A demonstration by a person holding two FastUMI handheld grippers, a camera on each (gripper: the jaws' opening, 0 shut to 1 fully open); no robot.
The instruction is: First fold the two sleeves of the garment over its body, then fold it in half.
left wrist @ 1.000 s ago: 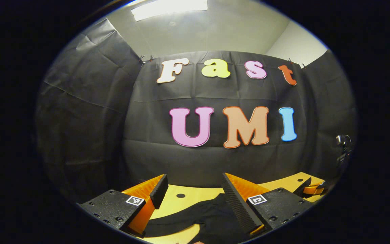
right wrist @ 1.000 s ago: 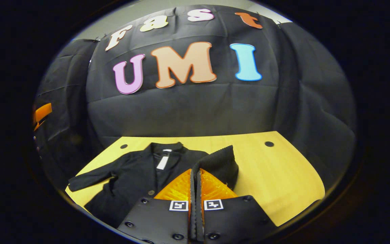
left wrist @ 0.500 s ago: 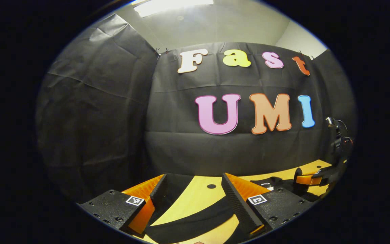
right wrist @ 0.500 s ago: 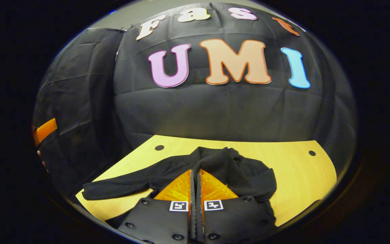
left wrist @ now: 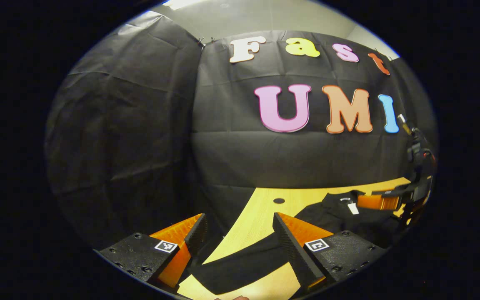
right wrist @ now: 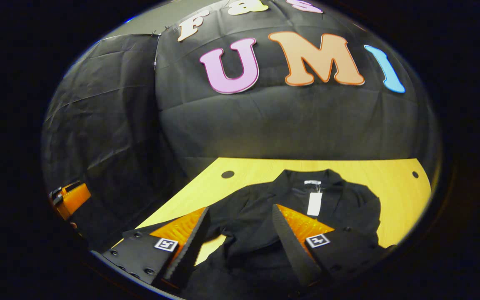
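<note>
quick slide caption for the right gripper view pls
Right gripper open above a black garment on the wooden table, one sleeve already folded over its body.

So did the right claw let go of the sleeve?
Yes. The right claw, shut on cloth earlier, now stands open over the black garment, whose sleeve lies folded on the body, beside the white tag.

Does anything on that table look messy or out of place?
Mostly tidy. The black garment lies on the yellow table, but one sleeve still stretches straight out to the side near the table's edge, between the open left gripper fingers, not folded over the body.
</note>
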